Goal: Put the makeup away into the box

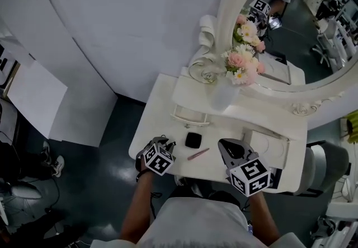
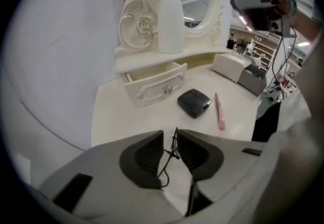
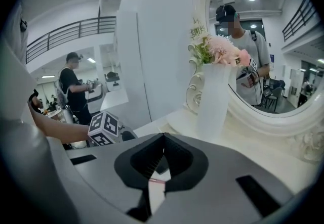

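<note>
My left hand-held gripper (image 2: 169,134) hangs over the near edge of the white desk (image 2: 116,117), tipped downward. Its jaws stand slightly spread, with only its own thin black wire in the gap. Just ahead of it a black compact (image 2: 194,102) lies flat and closed, one corner turned toward me. To the right of the compact, close by but apart from it, lies a slim pink makeup stick (image 2: 218,112). Its long axis runs almost straight away from this hand-held gripper, with one end toward me and the other toward the back of the desk. Seen from above, the stick lies slantwise between my two hand-held grippers.

Beyond the compact a small drawer (image 2: 154,84) stands pulled out under a white vase (image 2: 170,15). The white box (image 2: 229,65) sits farther off to the right, past the far end of the stick.

My right hand-held gripper (image 3: 163,137) is raised above the desk with its jaws pressed together at the tips, holding nothing.
</note>
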A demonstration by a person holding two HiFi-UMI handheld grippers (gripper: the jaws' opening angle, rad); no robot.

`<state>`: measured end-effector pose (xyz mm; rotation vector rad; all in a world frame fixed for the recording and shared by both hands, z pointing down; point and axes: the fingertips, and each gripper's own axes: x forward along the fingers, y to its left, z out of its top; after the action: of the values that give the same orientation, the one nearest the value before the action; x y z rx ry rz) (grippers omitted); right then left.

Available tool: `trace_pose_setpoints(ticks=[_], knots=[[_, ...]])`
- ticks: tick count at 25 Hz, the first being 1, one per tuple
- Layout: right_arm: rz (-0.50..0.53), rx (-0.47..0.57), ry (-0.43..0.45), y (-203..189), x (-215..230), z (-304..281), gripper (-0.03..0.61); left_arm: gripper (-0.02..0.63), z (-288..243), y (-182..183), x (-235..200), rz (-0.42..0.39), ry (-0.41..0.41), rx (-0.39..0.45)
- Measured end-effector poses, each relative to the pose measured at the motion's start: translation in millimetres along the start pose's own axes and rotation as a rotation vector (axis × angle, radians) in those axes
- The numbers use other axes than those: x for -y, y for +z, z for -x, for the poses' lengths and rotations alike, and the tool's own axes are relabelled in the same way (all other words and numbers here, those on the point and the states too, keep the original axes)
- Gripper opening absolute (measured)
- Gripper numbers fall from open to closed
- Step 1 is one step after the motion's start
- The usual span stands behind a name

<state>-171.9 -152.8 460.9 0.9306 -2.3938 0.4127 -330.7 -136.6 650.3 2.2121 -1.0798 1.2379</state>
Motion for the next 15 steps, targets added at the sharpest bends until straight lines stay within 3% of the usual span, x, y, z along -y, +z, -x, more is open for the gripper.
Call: trace_pose_setpoints(ticks=[6,10,12,15], knots=[[-0.032,-0.018,-0.025,-10,5,1,0.002,0.110,-14,-7,10,-0.036,-0.042,-0.040],[-0.036,-0.028,-0.026,-16,5,2,0.002,0.108,-21,-13,9,-0.041,-0.023,-0.065],[-0.037,-0.032,-0.023,-19,6,4,0.002,0.064,-22,-14,7,-0.038,-0.003,-0.069],[-0.037,-0.033,-0.021,-23,8,7,0.002,0.060,-21,-15,4,-0.036,0.022,-0.074]])
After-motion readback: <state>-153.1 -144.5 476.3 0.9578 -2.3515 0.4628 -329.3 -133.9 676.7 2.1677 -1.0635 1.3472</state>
